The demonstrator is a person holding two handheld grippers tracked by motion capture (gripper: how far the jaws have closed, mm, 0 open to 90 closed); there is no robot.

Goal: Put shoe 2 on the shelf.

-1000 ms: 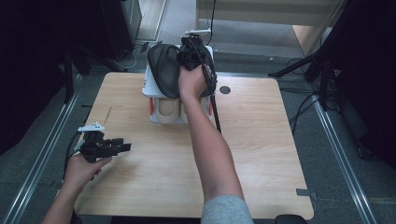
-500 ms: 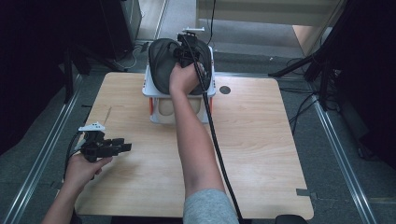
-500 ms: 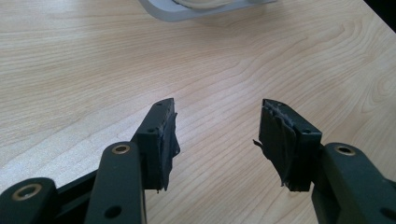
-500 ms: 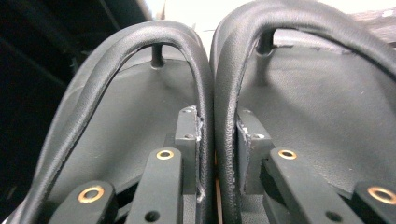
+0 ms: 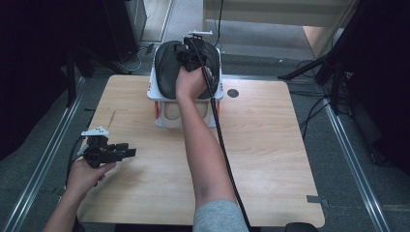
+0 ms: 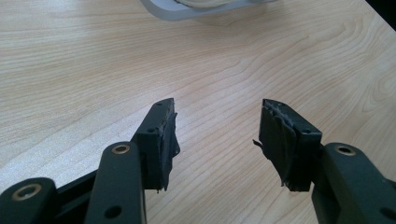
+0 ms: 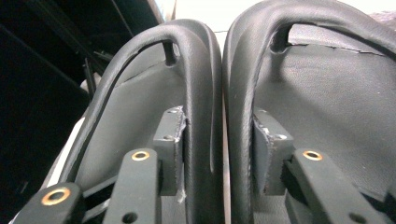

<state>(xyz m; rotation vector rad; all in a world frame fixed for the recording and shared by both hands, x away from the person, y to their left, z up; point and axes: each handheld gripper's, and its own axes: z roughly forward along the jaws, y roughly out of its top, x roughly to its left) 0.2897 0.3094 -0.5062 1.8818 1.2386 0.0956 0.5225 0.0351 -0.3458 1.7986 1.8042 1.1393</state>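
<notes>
Two black leather flip-flop sandals (image 5: 175, 67) lie side by side on top of a white plastic rack (image 5: 155, 93) that stands at the far edge of the pale wooden worktop (image 5: 270, 145), a little left of its middle. The right hand-held gripper (image 5: 189, 54) reaches over them from the near side; in the right gripper view its jaws straddle the two inner edges of the sandals (image 7: 219, 93), one jaw inside each sandal, and they have just been opening, so the pads stand beside the touching rims without clearly pressing them. The left hand-held gripper (image 5: 126, 152) hovers near the worktop's left edge, well apart from the rack, its jaws spread wide with nothing between them (image 6: 217, 140) and bare wood beneath. The whole right half and the near part of the worktop lie open, save for the right forearm and the trailing cable (image 5: 227, 159) crossing the middle.
</notes>
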